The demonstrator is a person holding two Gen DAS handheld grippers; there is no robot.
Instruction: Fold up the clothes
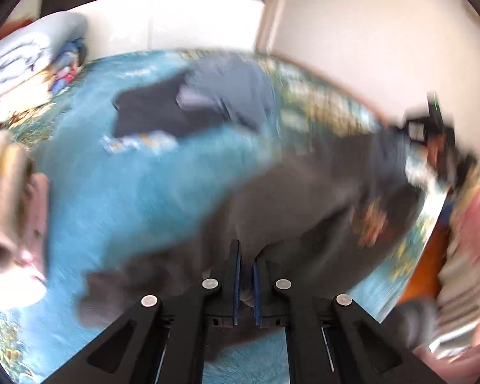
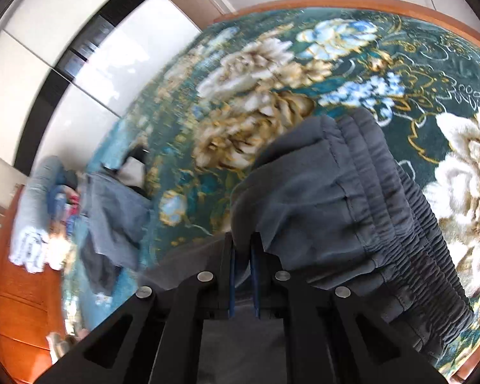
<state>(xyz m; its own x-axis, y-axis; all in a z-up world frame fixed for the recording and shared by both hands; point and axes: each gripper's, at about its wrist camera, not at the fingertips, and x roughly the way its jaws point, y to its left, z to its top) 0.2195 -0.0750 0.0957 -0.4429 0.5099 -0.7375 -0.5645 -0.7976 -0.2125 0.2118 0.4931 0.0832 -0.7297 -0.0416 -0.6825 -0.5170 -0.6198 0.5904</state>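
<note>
Above the floral bed [image 2: 352, 73], both tongs, left [image 1: 247, 272] and right [image 2: 241, 256], clamp the grey trousers [image 2: 329, 198], which hang stretched between them, waistband at the right tongs.

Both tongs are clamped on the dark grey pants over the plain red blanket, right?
Not quite: the blanket is teal with a floral pattern, as the right wrist view shows. Both the left tongs and right tongs do clamp the dark grey pants.
</note>
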